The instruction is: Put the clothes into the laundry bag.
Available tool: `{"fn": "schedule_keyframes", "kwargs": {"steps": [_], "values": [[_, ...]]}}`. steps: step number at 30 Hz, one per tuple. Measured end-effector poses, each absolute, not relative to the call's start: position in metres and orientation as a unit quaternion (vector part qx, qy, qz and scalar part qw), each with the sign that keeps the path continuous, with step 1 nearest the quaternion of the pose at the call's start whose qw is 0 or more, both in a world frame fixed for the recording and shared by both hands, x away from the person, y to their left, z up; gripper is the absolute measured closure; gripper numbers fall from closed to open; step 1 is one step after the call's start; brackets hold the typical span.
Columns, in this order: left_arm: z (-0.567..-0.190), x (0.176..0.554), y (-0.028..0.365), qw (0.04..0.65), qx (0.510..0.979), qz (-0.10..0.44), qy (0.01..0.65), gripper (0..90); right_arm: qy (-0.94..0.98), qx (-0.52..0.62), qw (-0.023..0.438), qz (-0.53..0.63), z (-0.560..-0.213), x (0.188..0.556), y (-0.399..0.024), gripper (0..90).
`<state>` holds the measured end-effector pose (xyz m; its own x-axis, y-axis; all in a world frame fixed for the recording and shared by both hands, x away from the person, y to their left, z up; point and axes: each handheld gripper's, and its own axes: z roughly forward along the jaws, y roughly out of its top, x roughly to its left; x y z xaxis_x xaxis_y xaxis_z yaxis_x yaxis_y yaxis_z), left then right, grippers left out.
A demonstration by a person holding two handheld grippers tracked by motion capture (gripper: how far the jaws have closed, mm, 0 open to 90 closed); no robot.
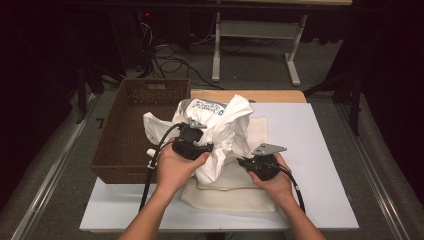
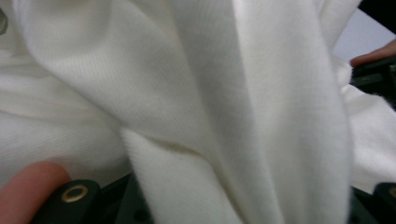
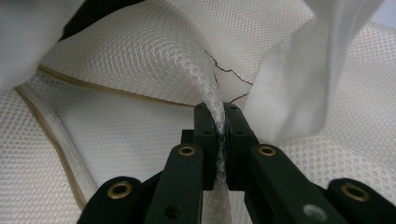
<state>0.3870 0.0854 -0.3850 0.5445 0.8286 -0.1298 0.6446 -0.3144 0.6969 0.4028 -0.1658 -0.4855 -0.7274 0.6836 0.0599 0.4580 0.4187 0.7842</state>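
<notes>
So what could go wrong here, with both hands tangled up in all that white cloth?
The right gripper pinches just a thin fold of the mesh bag, so a tug might slip it free. The white shirt hangs bunched in front of the left gripper, whose jaws stand apart around it; closing now could grab the wrong layer. The shirt also drapes near the wicker basket and might snag on its rim.
</notes>
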Motion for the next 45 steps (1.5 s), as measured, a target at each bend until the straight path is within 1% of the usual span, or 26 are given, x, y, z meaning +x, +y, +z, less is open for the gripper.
{"fn": "schedule_keyframes", "kwargs": {"steps": [4, 8, 14, 18, 19, 22, 24, 26, 28, 30, 32, 35, 41, 45], "values": [[-0.382, 0.379, 0.087, 0.371, 0.796, 0.132, 0.460, 65.4, 0.827, 0.347, 0.136, 0.422, -0.486, 0.402, -0.166, 87.3], [-0.371, 0.375, 0.086, 0.376, 0.792, 0.153, 0.456, 65.2, 0.821, 0.346, 0.144, 0.430, -0.485, 0.401, -0.167, 87.3], [-0.355, 0.386, 0.082, 0.378, 0.786, 0.159, 0.463, 64.4, 0.816, 0.347, 0.146, 0.439, -0.483, 0.400, -0.168, 87.3], [-0.355, 0.399, 0.071, 0.375, 0.785, 0.153, 0.469, 64.0, 0.814, 0.339, 0.152, 0.446, -0.481, 0.399, -0.169, 87.3], [-0.355, 0.401, 0.066, 0.377, 0.784, 0.154, 0.469, 63.9, 0.815, 0.339, 0.152, 0.445, -0.481, 0.398, -0.170, 87.3], [-0.352, 0.401, 0.052, 0.395, 0.783, 0.132, 0.462, 63.6, 0.813, 0.340, 0.153, 0.446, -0.481, 0.398, -0.171, 87.3], [-0.353, 0.401, 0.040, 0.395, 0.789, 0.130, 0.452, 63.3, 0.811, 0.343, 0.152, 0.449, -0.481, 0.398, -0.171, 87.3], [-0.364, 0.404, 0.032, 0.387, 0.789, 0.133, 0.459, 63.0, 0.810, 0.342, 0.155, 0.451, -0.481, 0.398, -0.172, 87.3], [-0.382, 0.410, 0.030, 0.384, 0.782, 0.120, 0.476, 62.8, 0.808, 0.343, 0.155, 0.454, -0.480, 0.398, -0.173, 87.3], [-0.404, 0.411, 0.030, 0.374, 0.778, 0.126, 0.490, 62.8, 0.808, 0.341, 0.156, 0.454, -0.480, 0.397, -0.174, 87.3], [-0.427, 0.406, 0.030, 0.370, 0.773, 0.129, 0.500, 62.8, 0.810, 0.342, 0.154, 0.450, -0.481, 0.397, -0.174, 87.3], [-0.448, 0.394, 0.031, 0.370, 0.768, 0.131, 0.506, 62.6, 0.820, 0.336, 0.155, 0.437, -0.486, 0.398, -0.172, 87.3], [-0.445, 0.357, 0.041, 0.405, 0.754, 0.136, 0.500, 62.6, 0.815, 0.350, 0.160, 0.433, -0.488, 0.400, -0.173, 87.6], [-0.451, 0.330, 0.045, 0.407, 0.763, 0.127, 0.487, 62.5, 0.803, 0.370, 0.162, 0.438, -0.487, 0.403, -0.177, 87.8]]}}
